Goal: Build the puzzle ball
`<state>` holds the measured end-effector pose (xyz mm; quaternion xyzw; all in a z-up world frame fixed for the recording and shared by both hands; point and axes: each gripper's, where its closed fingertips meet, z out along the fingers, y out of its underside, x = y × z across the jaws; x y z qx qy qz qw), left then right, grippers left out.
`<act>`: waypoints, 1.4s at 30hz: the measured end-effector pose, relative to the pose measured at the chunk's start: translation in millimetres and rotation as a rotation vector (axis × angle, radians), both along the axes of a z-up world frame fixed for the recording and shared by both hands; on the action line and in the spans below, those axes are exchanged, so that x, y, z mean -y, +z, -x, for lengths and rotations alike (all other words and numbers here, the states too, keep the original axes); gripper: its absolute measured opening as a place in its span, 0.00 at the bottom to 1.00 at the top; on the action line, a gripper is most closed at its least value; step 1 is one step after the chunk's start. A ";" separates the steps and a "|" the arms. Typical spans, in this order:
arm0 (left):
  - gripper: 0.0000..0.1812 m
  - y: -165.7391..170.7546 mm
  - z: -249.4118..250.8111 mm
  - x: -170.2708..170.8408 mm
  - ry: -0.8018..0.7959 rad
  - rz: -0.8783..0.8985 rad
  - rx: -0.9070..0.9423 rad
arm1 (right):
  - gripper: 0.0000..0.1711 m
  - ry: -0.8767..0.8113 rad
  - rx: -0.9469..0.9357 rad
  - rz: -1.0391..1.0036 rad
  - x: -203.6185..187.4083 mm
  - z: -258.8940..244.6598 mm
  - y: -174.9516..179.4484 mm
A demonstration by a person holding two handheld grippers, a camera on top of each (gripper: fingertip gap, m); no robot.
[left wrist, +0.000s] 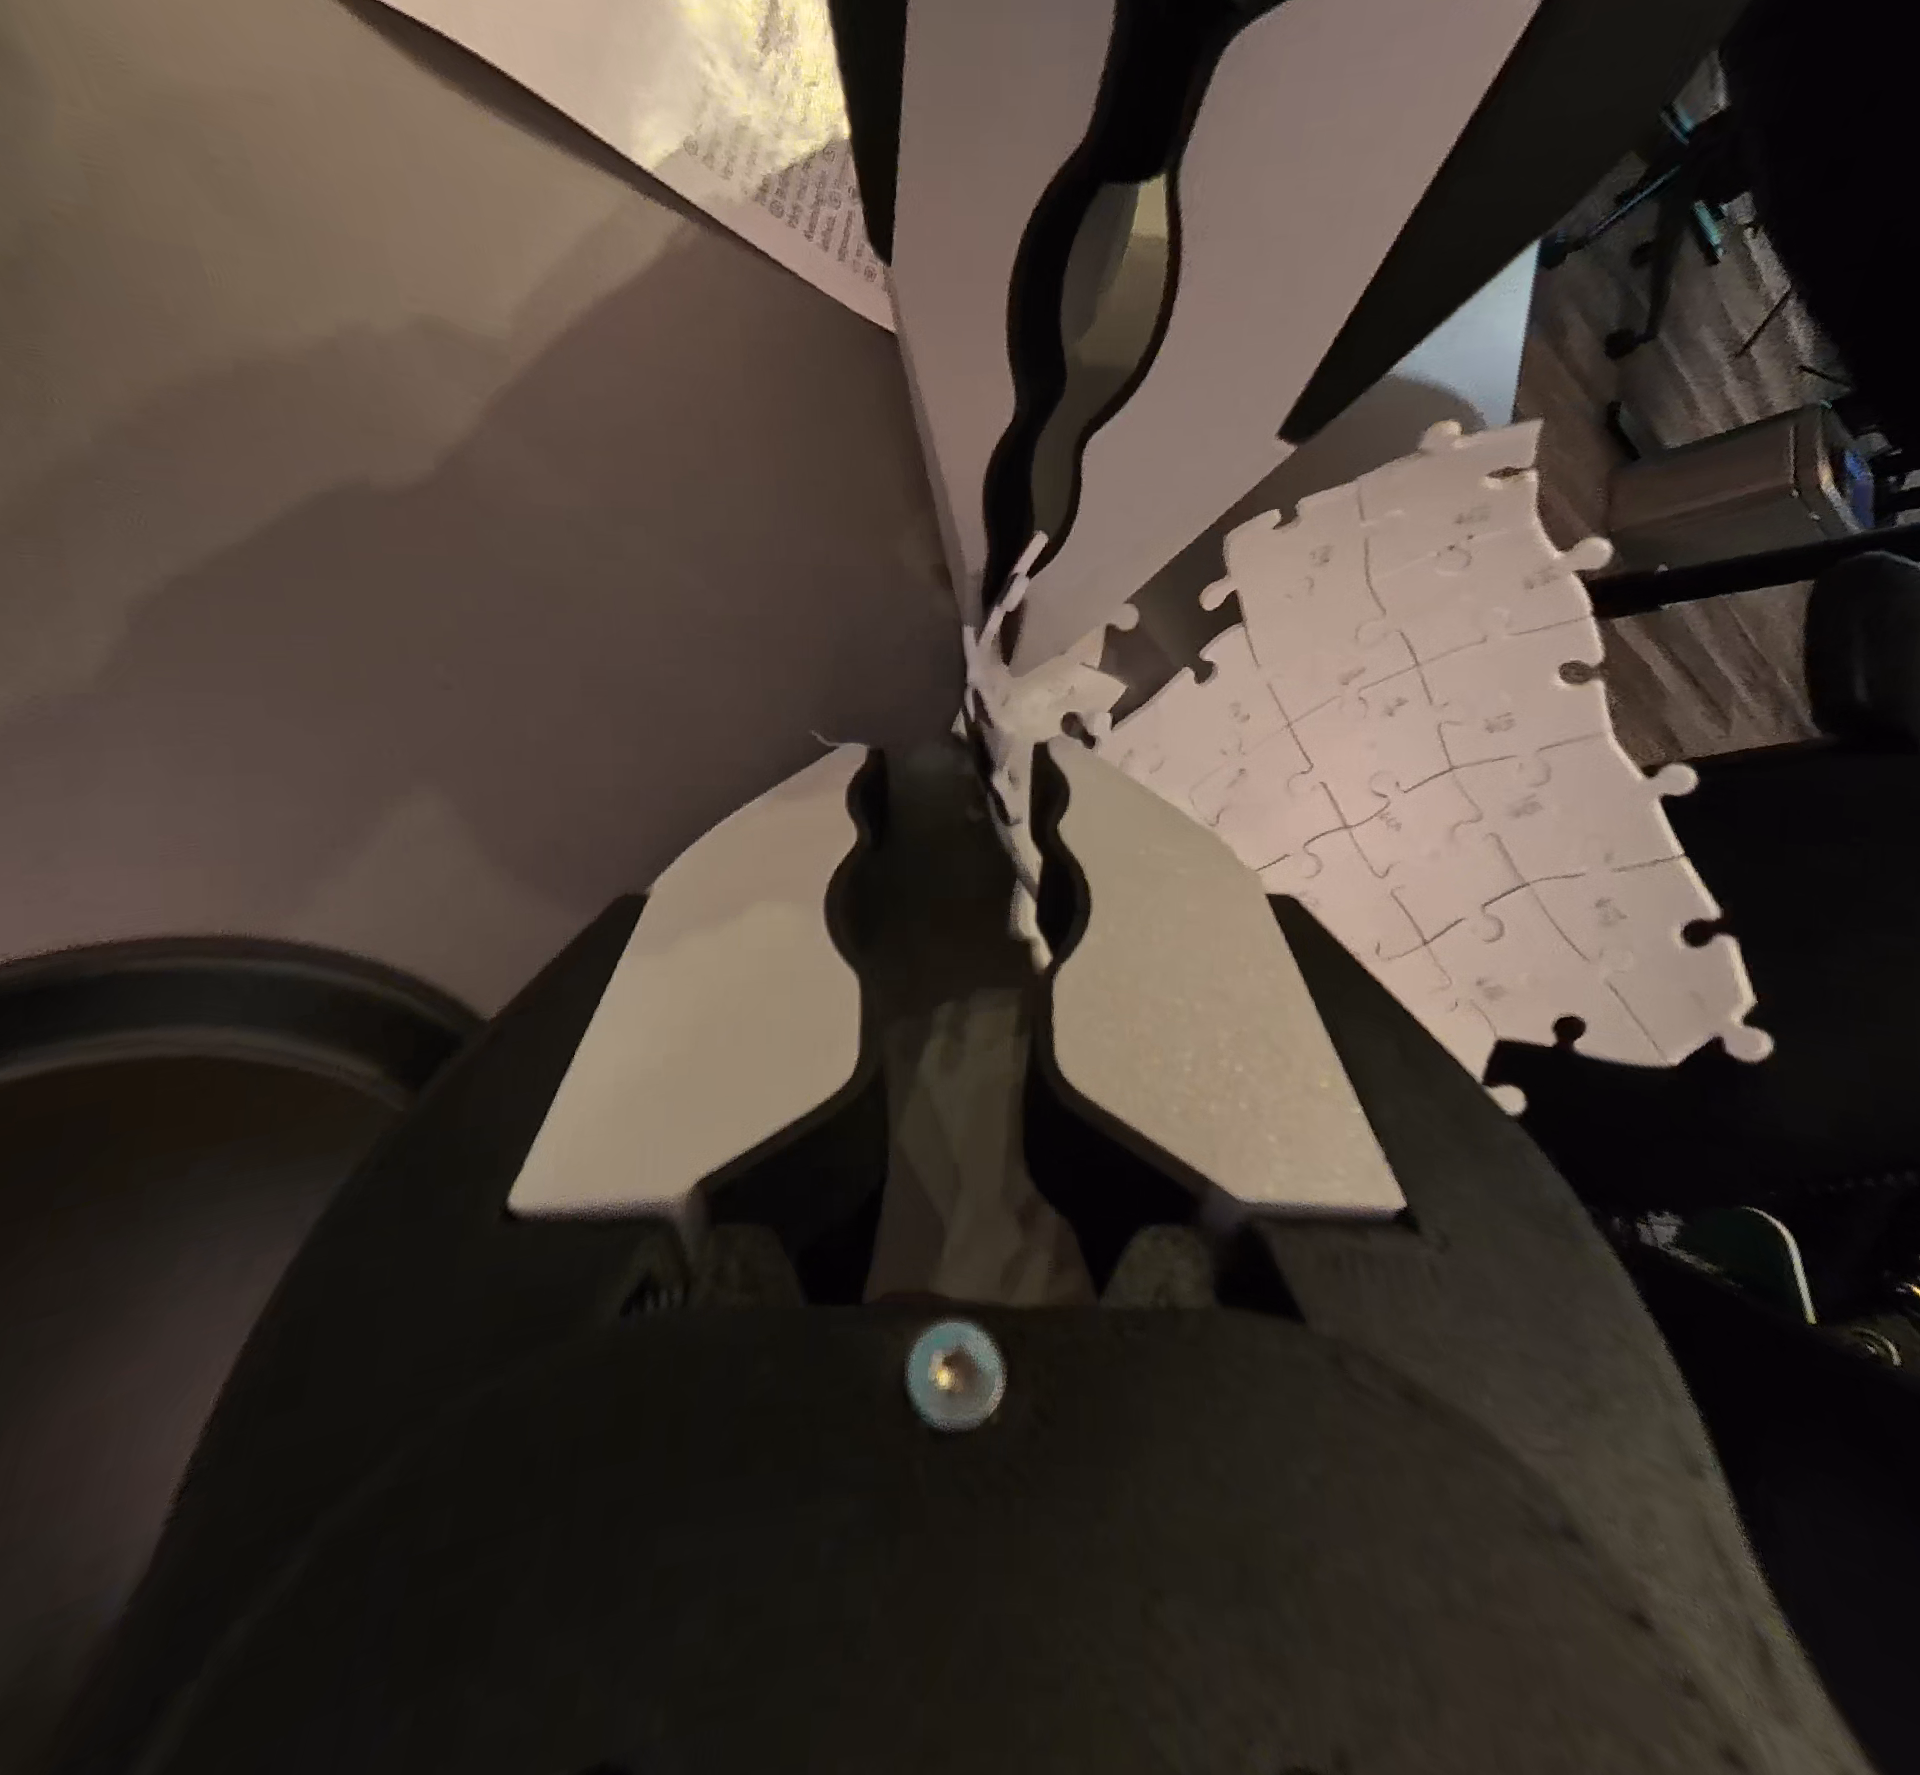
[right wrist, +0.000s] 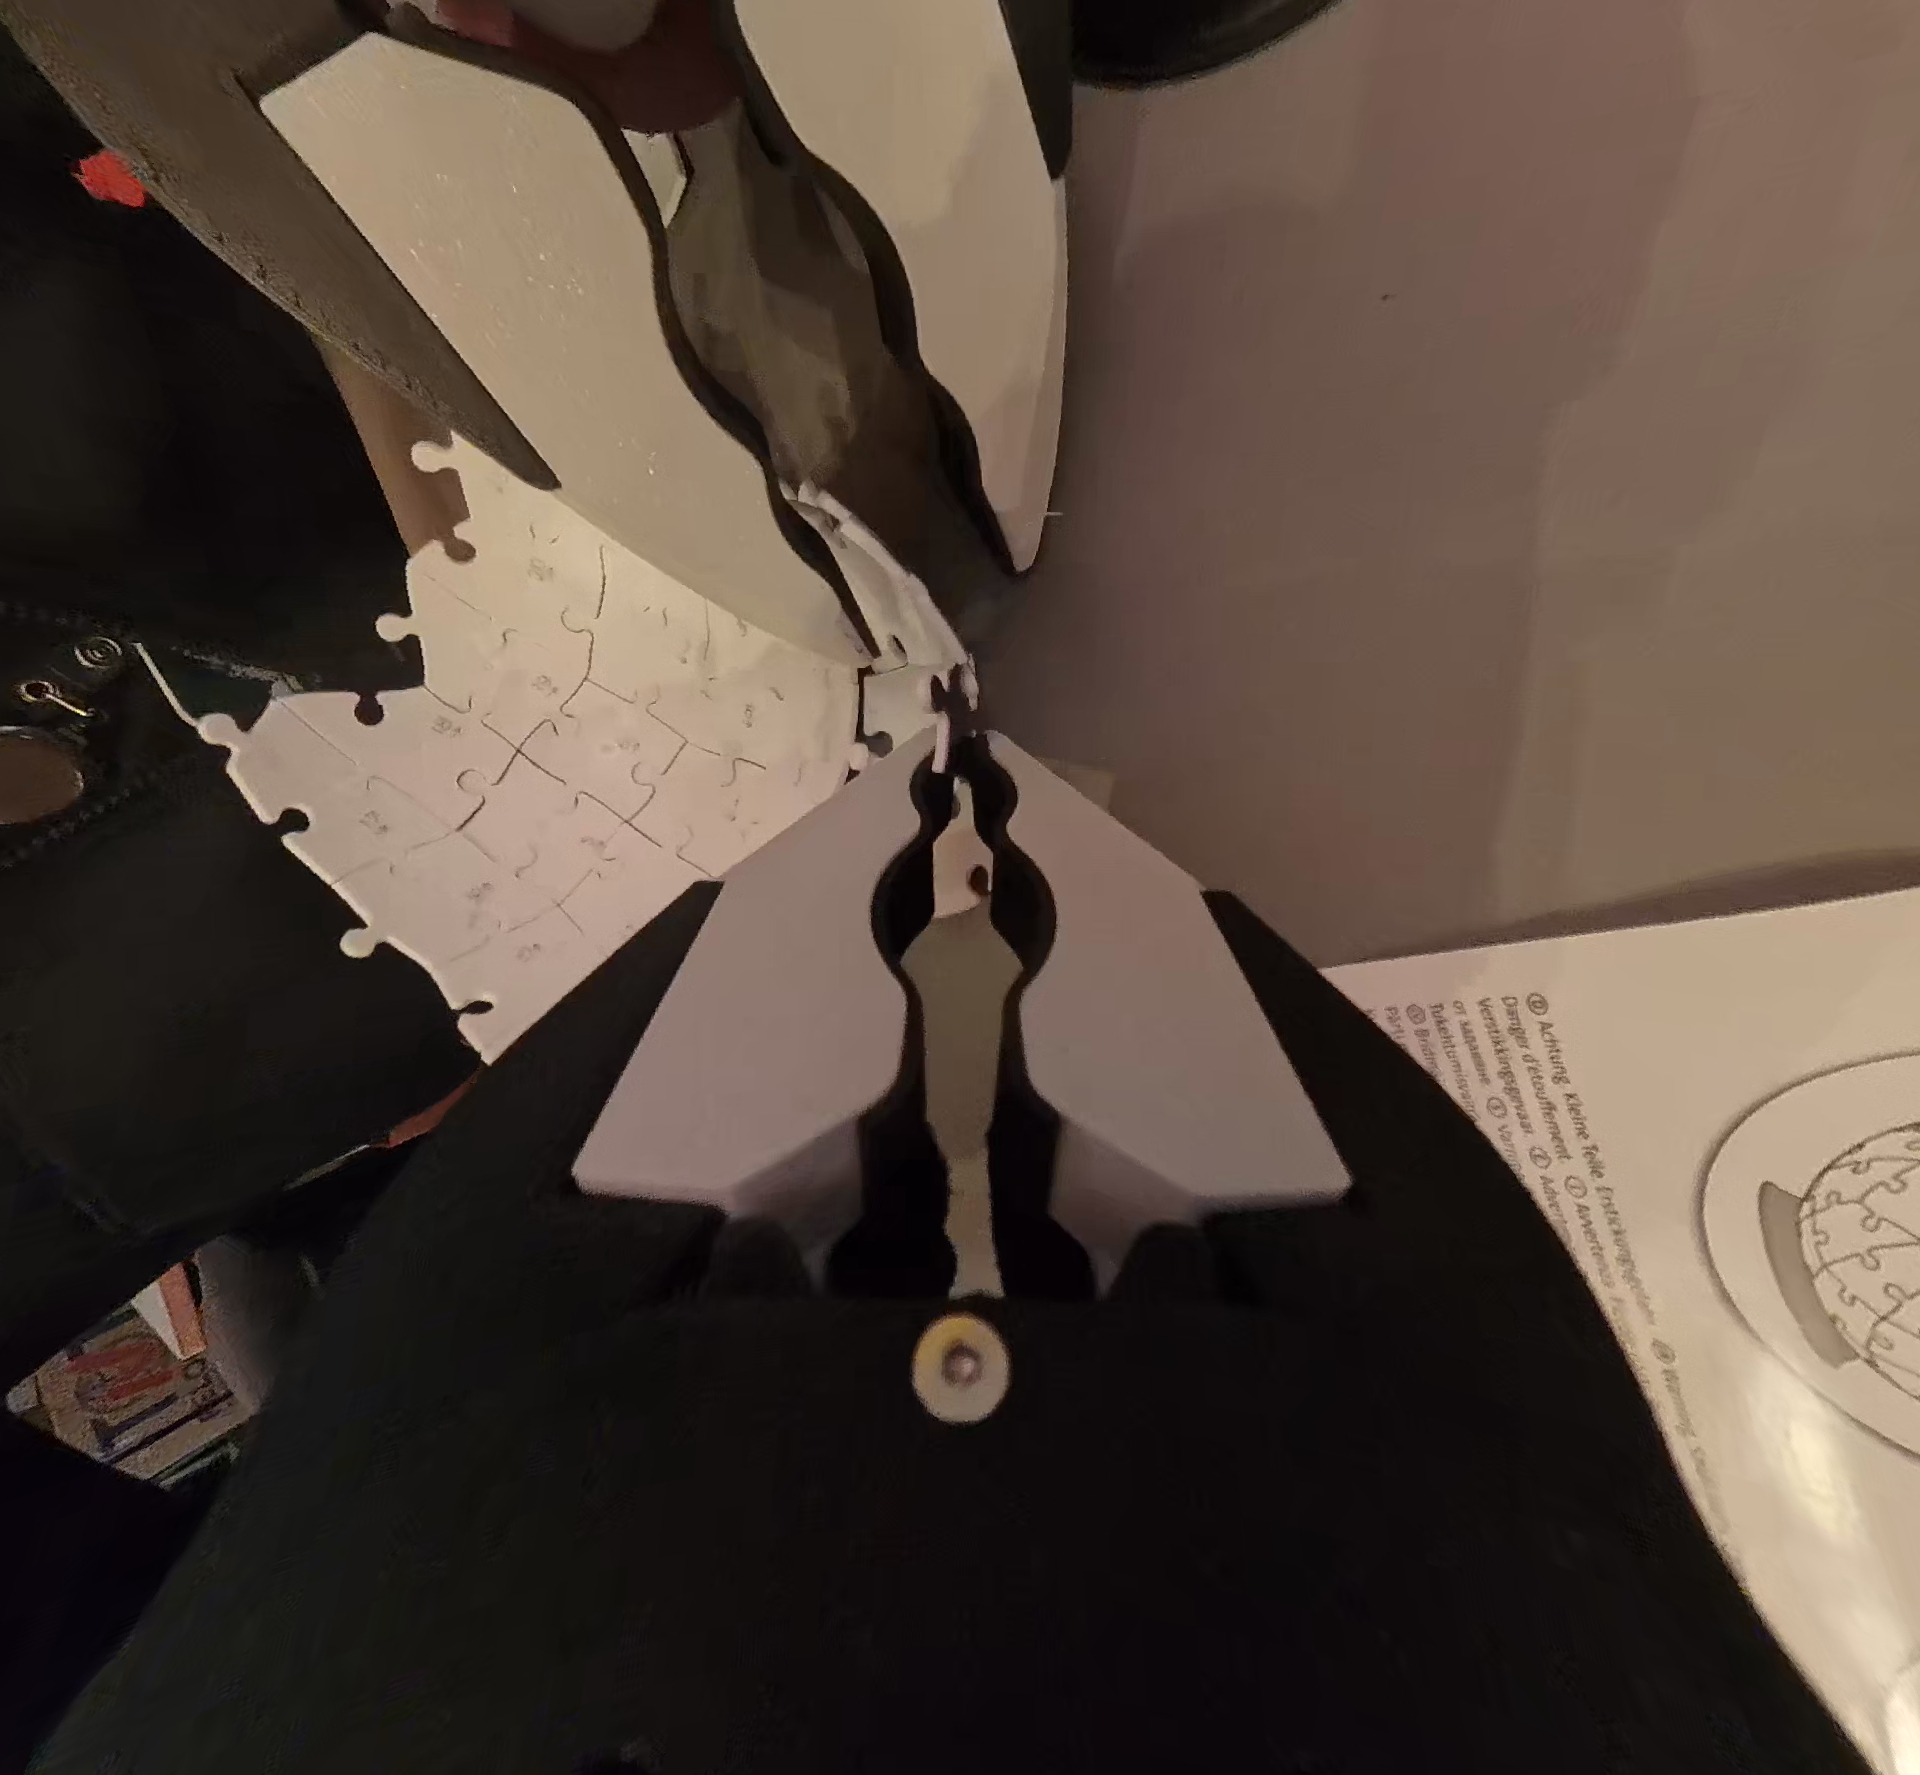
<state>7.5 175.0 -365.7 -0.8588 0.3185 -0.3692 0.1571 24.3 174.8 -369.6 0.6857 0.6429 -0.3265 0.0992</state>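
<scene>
A curved, joined section of white puzzle pieces (left wrist: 1455, 790), back side up with small numbers, hangs in the air past the table edge. It also shows in the right wrist view (right wrist: 540, 769). My left gripper (left wrist: 956, 759) is closed on the section's near corner, and the edge lies against its right finger. My right gripper (right wrist: 961, 754) faces it tip to tip and is shut on a single white puzzle piece (right wrist: 954, 707). That piece meets the section's corner between the two grippers. The right gripper also shows at the top of the left wrist view (left wrist: 1003, 582).
A printed instruction sheet (right wrist: 1662, 1206) lies on the grey table (left wrist: 416, 478). A dark round bowl (left wrist: 208, 1050) stands beside my left gripper. Beyond the table edge are wooden floor and chair legs (left wrist: 1683, 198). Only a small space, under 4 cm, lies between the two pairs of fingers.
</scene>
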 end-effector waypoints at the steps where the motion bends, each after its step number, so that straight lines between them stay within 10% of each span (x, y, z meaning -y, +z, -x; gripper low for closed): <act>1: 0.14 -0.4 0.5 0.1 -0.001 -0.004 -0.002 | 0.01 -0.001 0.000 0.004 0.4 0.4 -0.2; 31: 0.01 26.1 -19.0 11.8 -0.070 0.067 0.308 | 0.00 0.042 -0.021 0.207 -2.5 8.0 0.7; 42: 0.02 6.4 2.1 1.2 -0.020 0.068 0.162 | 0.01 0.061 -0.016 0.180 -0.4 -3.8 0.9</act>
